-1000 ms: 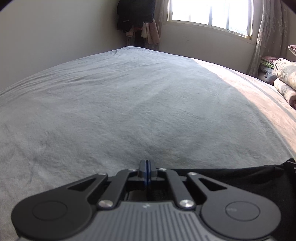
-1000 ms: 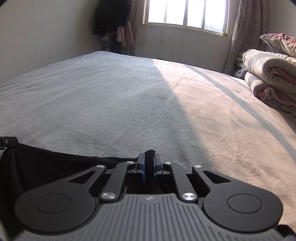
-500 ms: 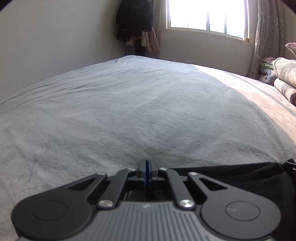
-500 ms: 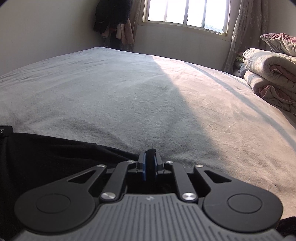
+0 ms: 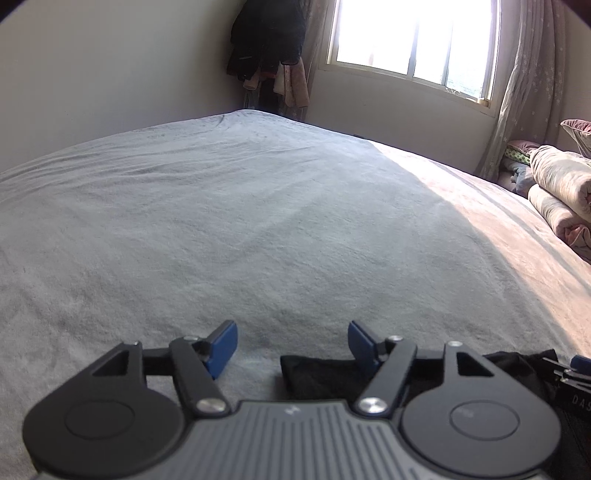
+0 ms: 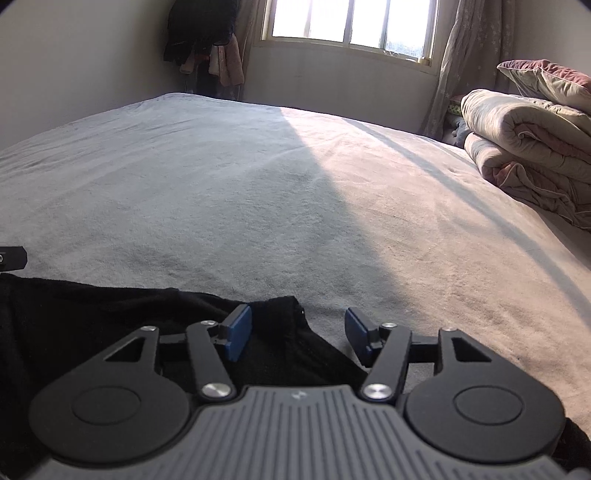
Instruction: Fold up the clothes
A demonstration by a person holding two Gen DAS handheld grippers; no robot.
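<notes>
A black garment (image 6: 110, 325) lies flat at the near edge of the grey bedspread (image 6: 258, 192). My right gripper (image 6: 298, 332) hovers over its right corner; its jaws are opening, and the cloth corner lies loose between the blue pads (image 6: 238, 330), not pressed. In the left wrist view the same black garment (image 5: 317, 373) shows its left corner on the bedspread (image 5: 221, 221). My left gripper (image 5: 291, 345) is opening too, the cloth lying between the pads (image 5: 221, 347) untouched. The other gripper's tip shows at the far right edge.
Rolled quilts and a pillow (image 6: 528, 147) are stacked at the right side of the bed. Dark clothes hang in the far corner (image 5: 266, 48) by a bright window (image 6: 347, 22) with a curtain. Sunlight falls across the bed's right half.
Both grippers were shut on the garment's corners and have opened. The black cloth has dropped from the pads and now rests on the bed. Both hands tilted slightly.
</notes>
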